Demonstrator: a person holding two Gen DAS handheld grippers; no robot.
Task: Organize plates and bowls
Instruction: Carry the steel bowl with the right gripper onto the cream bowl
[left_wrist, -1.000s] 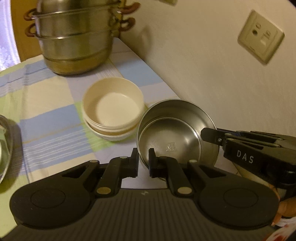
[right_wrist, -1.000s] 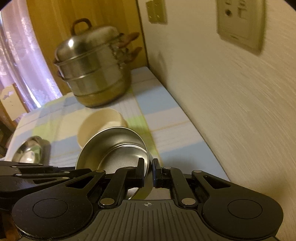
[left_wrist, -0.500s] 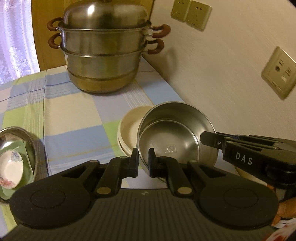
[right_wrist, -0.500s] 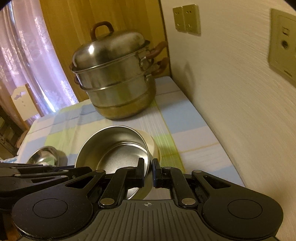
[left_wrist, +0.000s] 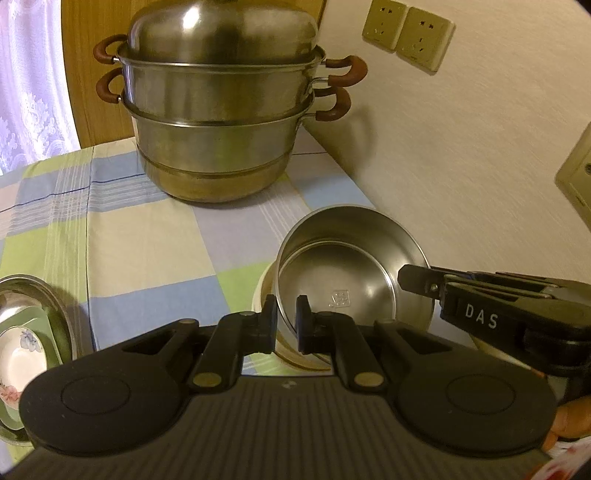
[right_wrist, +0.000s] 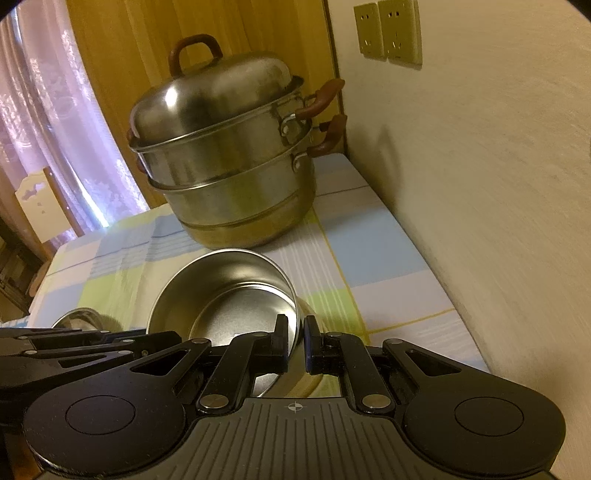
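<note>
Both tools, left tool (left_wrist: 286, 319) and right tool (right_wrist: 294, 334), clamp the steel bowl (left_wrist: 347, 266) by its rim, above the cream bowls (left_wrist: 264, 295). Nesting looks unfinished; the dishes (left_wrist: 22, 343) far left of the left tool remain.

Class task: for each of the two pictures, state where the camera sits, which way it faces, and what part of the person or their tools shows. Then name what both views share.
Left wrist view: sits on the left gripper, facing forward and downward at the round stainless steel bowl it grips; the right gripper and some fingers show.
Right wrist view: sits on the right gripper, looking the same way; the left gripper shows.
Shared: that bowl, the large tiered steel steamer pot, the checked tablecloth.
</note>
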